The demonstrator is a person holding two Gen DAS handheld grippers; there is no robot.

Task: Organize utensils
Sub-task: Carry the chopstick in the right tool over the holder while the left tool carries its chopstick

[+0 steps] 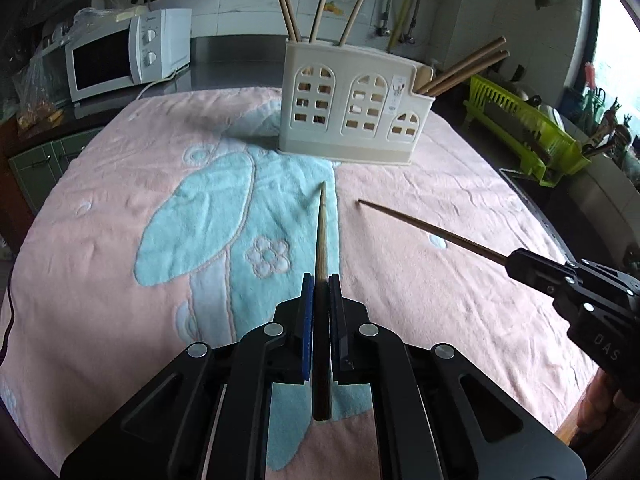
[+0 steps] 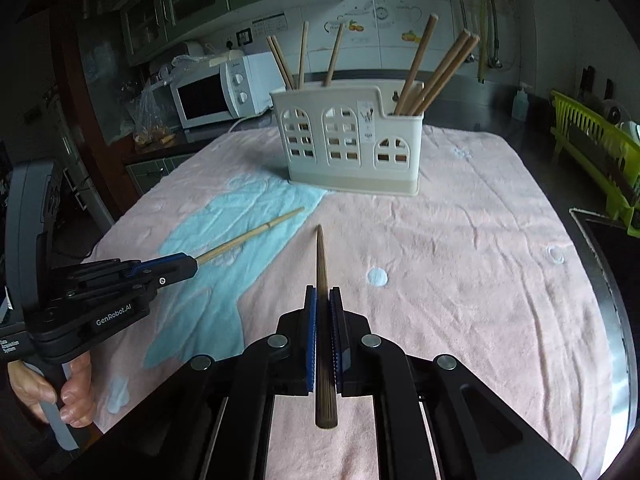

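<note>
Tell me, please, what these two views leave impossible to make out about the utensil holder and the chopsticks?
- Cream plastic utensil holder: its inside and the lower ends of the standing wooden chopsticks, both views; front wall hides them.
- Holder's label: too small.
- Dark chopstick in left hand-held gripper: midsection covered by pads.

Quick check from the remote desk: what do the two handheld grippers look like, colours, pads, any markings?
Both are black, angular linkage frames with round silver pivot pins. The left gripper has blue pads, white "GenRobot.AI" lettering on its side and a grey handle. The right gripper carries pale letters reading "DAS" on its body; its pads show blue in its own camera. No sleeves or cables on them are visible.
</note>
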